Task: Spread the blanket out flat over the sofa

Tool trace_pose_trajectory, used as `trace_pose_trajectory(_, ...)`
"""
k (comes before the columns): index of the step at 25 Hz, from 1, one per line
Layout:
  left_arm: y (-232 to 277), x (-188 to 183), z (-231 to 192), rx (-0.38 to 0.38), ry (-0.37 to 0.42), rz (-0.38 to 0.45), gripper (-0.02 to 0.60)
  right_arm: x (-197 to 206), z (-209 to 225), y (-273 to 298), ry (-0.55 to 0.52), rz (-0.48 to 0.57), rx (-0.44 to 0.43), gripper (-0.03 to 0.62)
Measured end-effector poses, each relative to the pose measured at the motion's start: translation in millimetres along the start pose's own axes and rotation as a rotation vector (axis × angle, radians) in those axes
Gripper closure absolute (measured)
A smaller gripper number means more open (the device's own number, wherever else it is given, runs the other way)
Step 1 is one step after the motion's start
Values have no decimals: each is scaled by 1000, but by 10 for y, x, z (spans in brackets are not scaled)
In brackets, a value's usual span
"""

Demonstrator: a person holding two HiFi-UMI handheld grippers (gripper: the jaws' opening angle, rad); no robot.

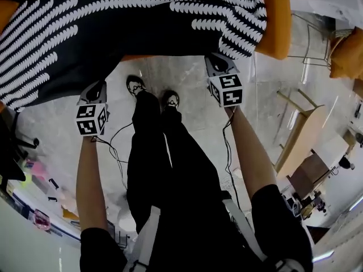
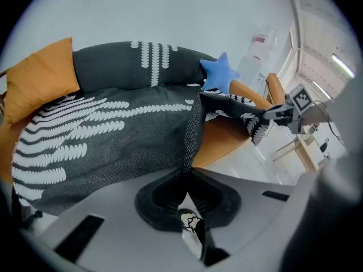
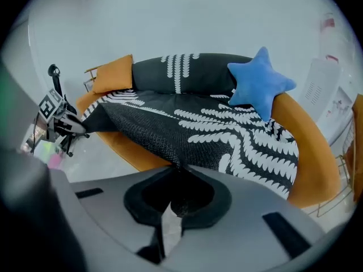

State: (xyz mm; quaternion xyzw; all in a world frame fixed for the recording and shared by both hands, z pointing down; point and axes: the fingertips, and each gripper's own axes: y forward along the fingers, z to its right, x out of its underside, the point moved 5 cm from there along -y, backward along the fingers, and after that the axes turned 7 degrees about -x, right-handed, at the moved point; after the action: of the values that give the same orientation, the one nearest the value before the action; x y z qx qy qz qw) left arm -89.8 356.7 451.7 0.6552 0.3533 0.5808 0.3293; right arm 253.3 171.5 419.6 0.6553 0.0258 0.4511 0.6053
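Head view: the blanket [image 1: 113,27] lies at 12 o'clock over the orange sofa [image 1: 275,21]. The left gripper [image 1: 96,89] and right gripper [image 1: 220,64] each pinch its near edge well apart, probably to keep it taut for flattening.

Left gripper view: the jaws are clamped tight on the hem, and a blue star cushion [image 2: 218,72] sits at 1 o'clock.

Right gripper view: the jaws are likewise closed on the edge.

No writing is readable; the marker cubes [image 1: 91,119] carry only square patterns.
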Motion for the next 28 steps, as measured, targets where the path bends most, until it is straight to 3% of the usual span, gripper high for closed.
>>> trace_pose_trajectory(14,-152,329,63,-85,-52,26,548,501,-45,-418,-22,-31,-17,566)
trace_pose_trajectory(20,-104,474,95,-95,-24,26,548,897,49,-560,30,-64,7,566)
trace_pose_trajectory(25,-19,530,126,-97,9,16,548,1127,-12,-566,-52,-115,20,566)
trace_pose_trajectory(28,50,568,177,-100,13,19,548,1304,14,-521,-3,-123,15,566)
